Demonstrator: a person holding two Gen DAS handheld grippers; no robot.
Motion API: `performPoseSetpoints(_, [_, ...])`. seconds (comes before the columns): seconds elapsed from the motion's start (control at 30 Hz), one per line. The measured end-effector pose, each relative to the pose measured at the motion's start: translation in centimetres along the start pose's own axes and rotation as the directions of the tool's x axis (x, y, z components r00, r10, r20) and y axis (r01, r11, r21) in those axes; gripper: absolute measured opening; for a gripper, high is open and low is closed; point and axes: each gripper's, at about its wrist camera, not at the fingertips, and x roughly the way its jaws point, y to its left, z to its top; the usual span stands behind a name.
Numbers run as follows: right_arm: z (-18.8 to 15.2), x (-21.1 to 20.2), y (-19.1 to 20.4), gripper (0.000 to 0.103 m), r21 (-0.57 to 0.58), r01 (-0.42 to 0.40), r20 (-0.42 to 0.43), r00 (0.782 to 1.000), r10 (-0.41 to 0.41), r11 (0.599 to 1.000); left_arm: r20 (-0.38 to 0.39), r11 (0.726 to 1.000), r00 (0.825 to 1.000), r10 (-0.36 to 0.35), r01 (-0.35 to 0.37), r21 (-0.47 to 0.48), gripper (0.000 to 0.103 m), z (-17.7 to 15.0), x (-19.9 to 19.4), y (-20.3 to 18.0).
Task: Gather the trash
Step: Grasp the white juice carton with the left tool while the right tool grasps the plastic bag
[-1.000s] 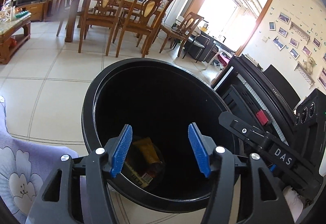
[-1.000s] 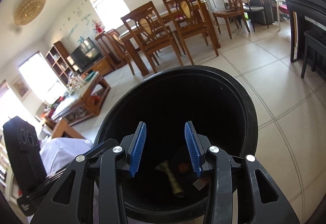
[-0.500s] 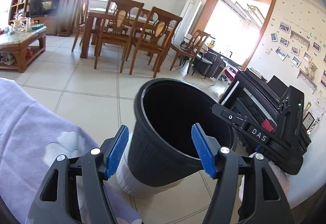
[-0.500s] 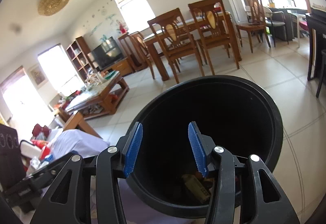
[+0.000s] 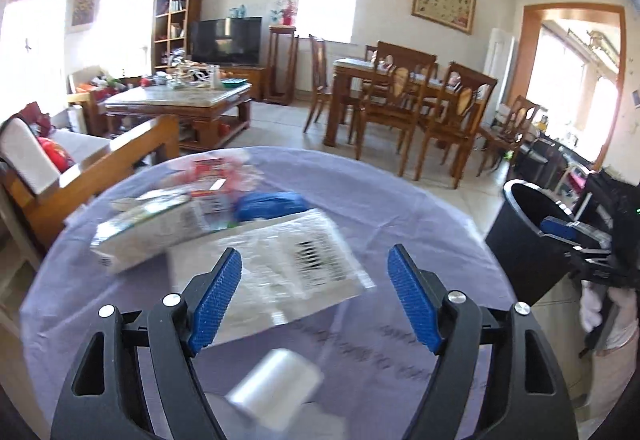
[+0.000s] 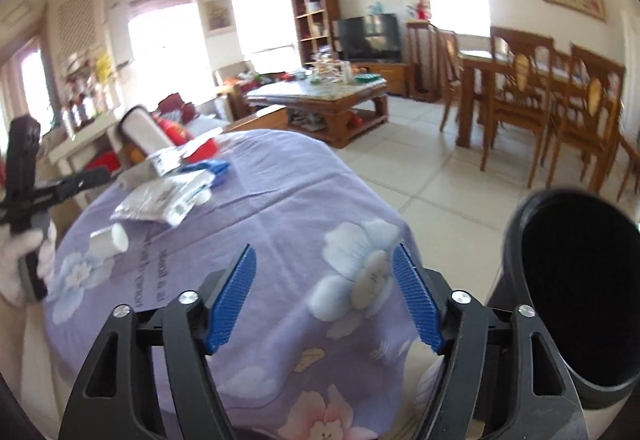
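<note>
Your left gripper (image 5: 314,300) hangs over the lilac cloth-covered table (image 5: 400,208) with its jaws opening and nothing between the blue pads (image 5: 216,296). Just under it, nearest the camera, lies a small white cylinder (image 5: 276,384), blurred. Right ahead of the fingertips sits a clear plastic packet with a barcode (image 5: 296,264); beyond it to the left is a white and green carton (image 5: 148,228), and behind those a blue wrapper (image 5: 268,202) and a red and white wrapper (image 5: 208,168). Off to the right of that claw the black trash bin (image 5: 520,236) stands on the floor beside the table. Your right gripper (image 6: 324,300) is also opening, empty, above the flowered corner of the same table (image 6: 288,192). The trash bin (image 6: 576,288) is just to its right, mouth tilted toward the camera. The same white cylinder (image 6: 109,240) lies ahead to its left, the silvery packet (image 6: 160,200) and the other wrappers farther on. At the far left your gloved hand (image 6: 28,256) holds the other gripper's handle.
</note>
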Motion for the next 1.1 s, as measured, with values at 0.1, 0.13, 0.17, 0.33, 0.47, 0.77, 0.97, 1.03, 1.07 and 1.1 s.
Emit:
performPoseSetpoints(0.1, [1.4,1.1,7.7,0.080,-0.283,0.017,0.019,1.000,-0.012,0.959,-0.051,0.991,0.994,0.099,-0.094,0.091,0.078,-0.8,0.7,4.4])
performPoseSetpoints(0.13, [1.6,1.7,10.1,0.080,-0.370,0.022,0.021,1.000,-0.016,0.929,-0.074,0.985,0.989,0.124,-0.114,0.127,0.078,-1.0,1.1,5.6])
performPoseSetpoints(0.17, [1.7,2.4,12.3,0.080,-0.448,0.021,0.015,1.000,-0.016,0.894,-0.094,0.978,0.985,0.146,-0.129,0.165,0.078,-1.2,1.6,6.8])
performPoseSetpoints(0.33, [1.3,6.8,20.0,0.080,-0.705,0.013,0.002,1.000,-0.016,0.709,-0.174,0.940,0.963,0.204,-0.143,0.309,0.078,-2.8,3.8,11.3])
performPoseSetpoints(0.47, [2.4,10.3,22.4,0.080,-0.768,-0.023,-0.027,1.000,0.003,0.640,-0.204,0.928,0.960,0.190,-0.108,0.356,0.078,-2.3,5.0,13.6])
performPoseSetpoints(0.77, [3.6,16.8,24.0,0.080,-0.823,-0.054,-0.068,0.998,-0.005,0.565,-0.246,0.902,0.965,0.087,0.029,0.430,0.083,-0.8,7.4,15.3])
performPoseSetpoints(0.97, [3.3,18.6,24.4,0.073,-0.817,-0.080,-0.086,0.996,0.017,0.571,-0.247,0.876,0.967,0.069,0.060,0.478,0.088,-0.8,9.5,14.5])
performPoseSetpoints(1.03, [3.4,19.3,24.6,0.051,-0.813,-0.092,-0.105,0.994,0.011,0.575,-0.235,0.864,0.968,0.084,0.047,0.501,0.088,-0.8,9.8,14.2])
performPoseSetpoints(1.07, [3.6,19.7,24.6,0.045,-0.808,-0.102,-0.120,0.993,0.007,0.581,-0.228,0.863,0.970,0.078,0.048,0.503,0.088,-0.7,9.9,14.3])
performPoseSetpoints(1.1, [3.7,19.9,24.5,0.035,-0.804,-0.109,-0.131,0.991,0.005,0.585,-0.235,0.864,0.970,0.067,0.061,0.500,0.088,-0.6,10.0,14.2])
